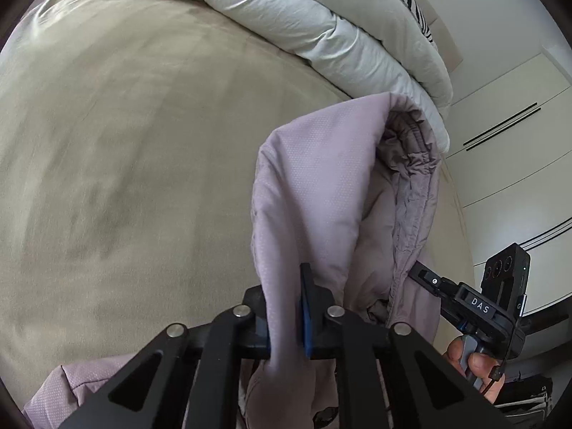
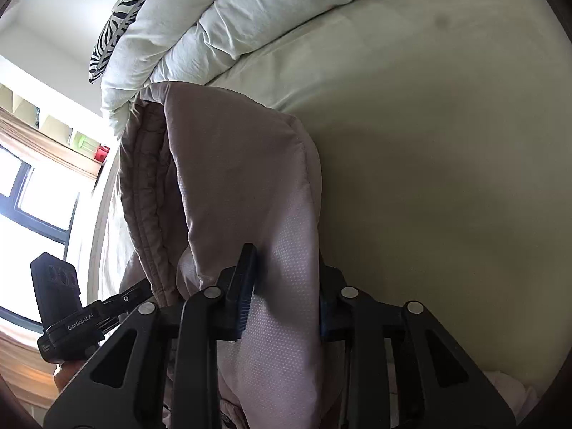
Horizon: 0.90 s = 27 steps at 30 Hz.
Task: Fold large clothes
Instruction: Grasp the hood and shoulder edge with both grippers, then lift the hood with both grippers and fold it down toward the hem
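Each wrist camera looked forward along its own tool, close above the beige bed (image 1: 125, 161). Both views shared the pale mauve mesh-lined garment (image 1: 314, 186), the folded white duvet (image 2: 221, 28), and each other's tool.

"DAS" on right gripper (image 1: 425, 279); "GenRobot.AI" on left gripper (image 2: 136, 295)

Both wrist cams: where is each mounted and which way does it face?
Left wrist: sits on the left gripper, facing along its fingers over the bed; jaws pinch the mauve garment; the right gripper and hand show at right.
Right wrist: sits on the right gripper, facing bed and window; the left gripper shows at left.
Shared: garment, bed, white duvet, zebra pillow.
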Motion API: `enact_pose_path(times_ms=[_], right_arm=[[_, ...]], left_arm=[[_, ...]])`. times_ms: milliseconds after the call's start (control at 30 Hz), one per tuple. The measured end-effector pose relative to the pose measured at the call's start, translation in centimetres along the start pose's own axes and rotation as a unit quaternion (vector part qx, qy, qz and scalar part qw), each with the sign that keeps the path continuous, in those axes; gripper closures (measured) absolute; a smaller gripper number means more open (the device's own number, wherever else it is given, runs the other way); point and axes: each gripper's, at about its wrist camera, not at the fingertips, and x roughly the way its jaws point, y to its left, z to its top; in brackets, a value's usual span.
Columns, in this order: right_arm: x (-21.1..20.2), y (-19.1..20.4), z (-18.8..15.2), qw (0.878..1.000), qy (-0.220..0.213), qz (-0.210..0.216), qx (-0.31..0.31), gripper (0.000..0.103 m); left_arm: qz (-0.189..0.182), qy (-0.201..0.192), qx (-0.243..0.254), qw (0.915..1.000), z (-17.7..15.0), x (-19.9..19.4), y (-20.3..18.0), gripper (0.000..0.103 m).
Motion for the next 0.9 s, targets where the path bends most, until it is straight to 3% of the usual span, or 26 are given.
enact_pose_path(times_ms=[67, 233, 433, 567, 667, 733, 900], right_arm=[[-1.8, 0.6, -0.6, 1.0, -0.021, 0.011, -0.012, 0.092], [-7.9, 2.4, -3.5, 0.994, -0.069, 0.041, -0.069, 0.094], [-16.8, 5.6, -11.8, 0.972, -0.123, 0.048, -0.193, 0.094], [-19.9, 5.3, -17.7, 0.965, -0.113, 0.047, -0.232, 0.094], [-20.7, 3.5, -21.9, 0.97, -0.08, 0.038, -0.226, 0.094], [-20.3, 1.8, -24.0, 0.977, -0.046, 0.03, -0.205, 0.094], [-22.1, -2.4, -28.9, 0.985, -0.016, 0.008, -0.173, 0.094]], left_arm=[[0.0, -0.026, 0.028, 0.9993, -1.0, -2.1, -1.3, 0.094], [-0.008, -0.084, 0.126, 0.9884, -5.8, -8.4, -5.1, 0.094], [-0.043, -0.128, 0.197, 0.9711, -14.2, -14.6, -6.4, 0.094], [-0.051, -0.118, 0.174, 0.9763, -18.6, -16.0, -4.1, 0.093], [-0.044, -0.095, 0.155, 0.9823, -21.6, -16.2, -2.2, 0.091], [-0.032, -0.087, 0.148, 0.9847, -23.7, -16.8, -1.1, 0.07], [-0.012, -0.079, 0.123, 0.9891, -27.1, -19.3, 1.8, 0.048]])
